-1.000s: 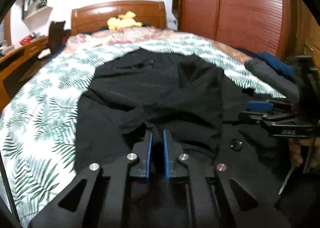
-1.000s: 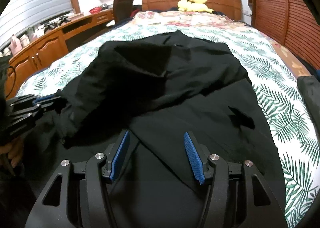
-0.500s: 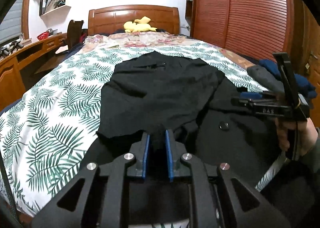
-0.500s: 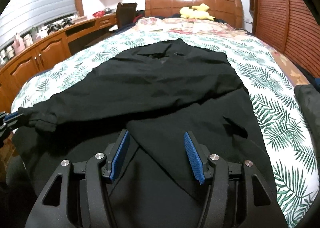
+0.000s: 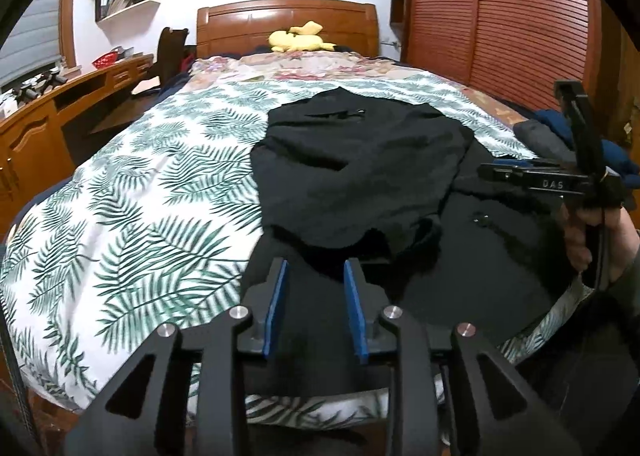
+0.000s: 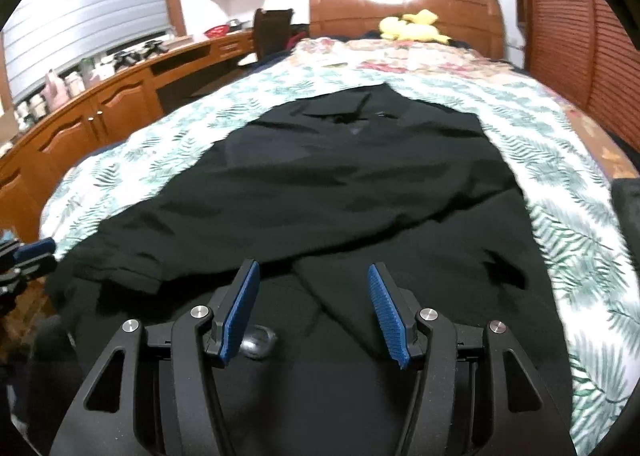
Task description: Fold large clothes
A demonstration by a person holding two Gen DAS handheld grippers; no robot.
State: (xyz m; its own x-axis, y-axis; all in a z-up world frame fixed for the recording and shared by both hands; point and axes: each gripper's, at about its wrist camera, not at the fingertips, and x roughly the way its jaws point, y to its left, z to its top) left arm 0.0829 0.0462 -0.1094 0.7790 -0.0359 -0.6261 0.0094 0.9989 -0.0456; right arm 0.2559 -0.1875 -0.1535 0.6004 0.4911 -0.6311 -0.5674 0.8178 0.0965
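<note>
- My left gripper has its blue pads a little way apart, with nothing between them. It hangs over the near edge of the black coat.
- My right gripper has its blue pads spread wide, and it holds nothing too. It sits low over the coat's near end.
- The coat lies flat on the bed, which has a cover with green leaves. One sleeve is folded across the body.
- Only my left camera shows the right gripper from the side, with the hand that holds it. Past it are dark blue and grey clothes at the bed's edge.
- Only my right camera shows a round black button just by my left pad, and the long wood desk with small bottles on it. The left gripper's tips peek in at the side.
- Both cameras show a yellow soft toy by the wood headboard.
- I can read "DAS" on the right gripper's side.
</note>
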